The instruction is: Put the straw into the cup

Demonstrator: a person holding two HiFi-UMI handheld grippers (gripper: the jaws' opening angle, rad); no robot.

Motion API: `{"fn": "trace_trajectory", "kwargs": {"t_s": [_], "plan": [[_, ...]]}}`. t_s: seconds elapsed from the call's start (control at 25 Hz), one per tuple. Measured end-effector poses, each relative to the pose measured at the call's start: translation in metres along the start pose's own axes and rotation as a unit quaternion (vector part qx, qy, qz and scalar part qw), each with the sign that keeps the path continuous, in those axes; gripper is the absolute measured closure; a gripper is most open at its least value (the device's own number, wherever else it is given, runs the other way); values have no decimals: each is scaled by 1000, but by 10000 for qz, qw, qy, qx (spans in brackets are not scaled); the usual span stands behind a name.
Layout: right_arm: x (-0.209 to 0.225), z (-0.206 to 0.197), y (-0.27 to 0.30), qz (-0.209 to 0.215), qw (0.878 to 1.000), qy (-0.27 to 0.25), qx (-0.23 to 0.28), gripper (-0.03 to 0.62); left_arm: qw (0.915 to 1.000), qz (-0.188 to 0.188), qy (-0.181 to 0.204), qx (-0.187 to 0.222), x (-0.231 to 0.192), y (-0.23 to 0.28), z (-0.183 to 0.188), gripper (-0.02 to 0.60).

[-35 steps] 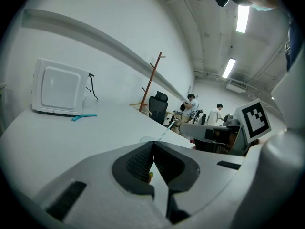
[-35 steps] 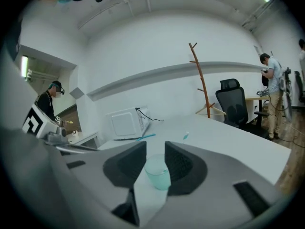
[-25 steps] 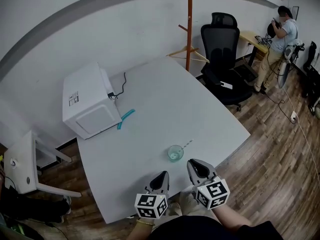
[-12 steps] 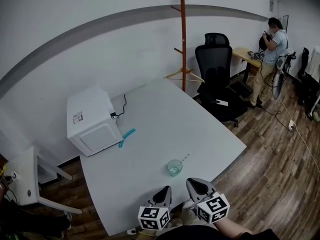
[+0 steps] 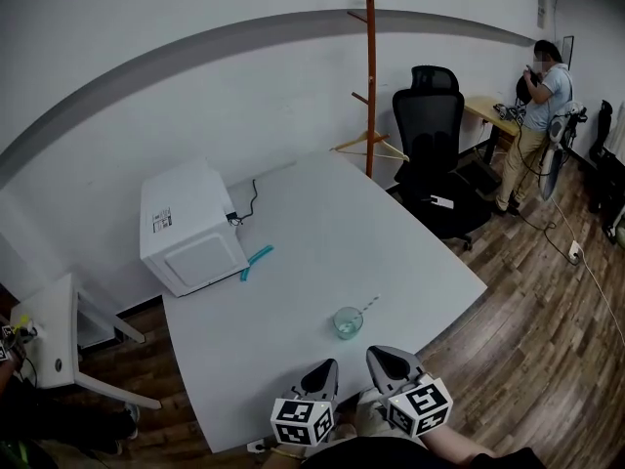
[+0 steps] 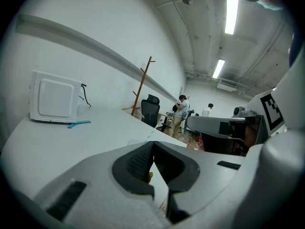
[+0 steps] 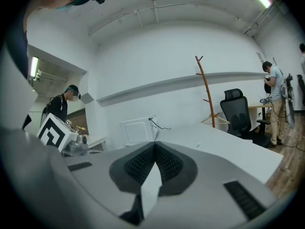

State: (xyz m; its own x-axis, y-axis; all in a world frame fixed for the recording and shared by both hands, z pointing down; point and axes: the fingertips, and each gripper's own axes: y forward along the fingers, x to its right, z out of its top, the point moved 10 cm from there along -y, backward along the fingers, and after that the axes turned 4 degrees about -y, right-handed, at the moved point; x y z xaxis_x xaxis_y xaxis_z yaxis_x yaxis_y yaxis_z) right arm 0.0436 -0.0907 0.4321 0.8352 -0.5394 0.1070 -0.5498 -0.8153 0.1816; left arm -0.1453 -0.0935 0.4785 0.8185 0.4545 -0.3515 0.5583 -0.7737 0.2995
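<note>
White table (image 5: 322,233) w/ cup (image 5: 347,322) + straw (image 5: 368,306) — L gripper (image 5: 328,366), R gripper (image 5: 378,355) abreast at near edge, jaws clenched, empty

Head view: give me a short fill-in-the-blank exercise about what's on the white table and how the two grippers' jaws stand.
1. The clear glass cup stands on the white ___.
2. The turquoise tool lies beside the white box-shaped ___.
3. The left gripper and the right gripper both have their jaws ___.
Missing words: table; microwave; shut.
</note>
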Motion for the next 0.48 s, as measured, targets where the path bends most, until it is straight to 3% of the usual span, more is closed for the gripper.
{"fn": "trace_trajectory", "kwargs": {"t_s": [0.28,0.48], "plan": [[-1,4,4,155,9997,156,-52,566,10000,46,-25,-6,-3,0,1,562],[4,3,8,57,10000,-68,21,566,10000,29,-20,11,-5,2,3,563]]}}
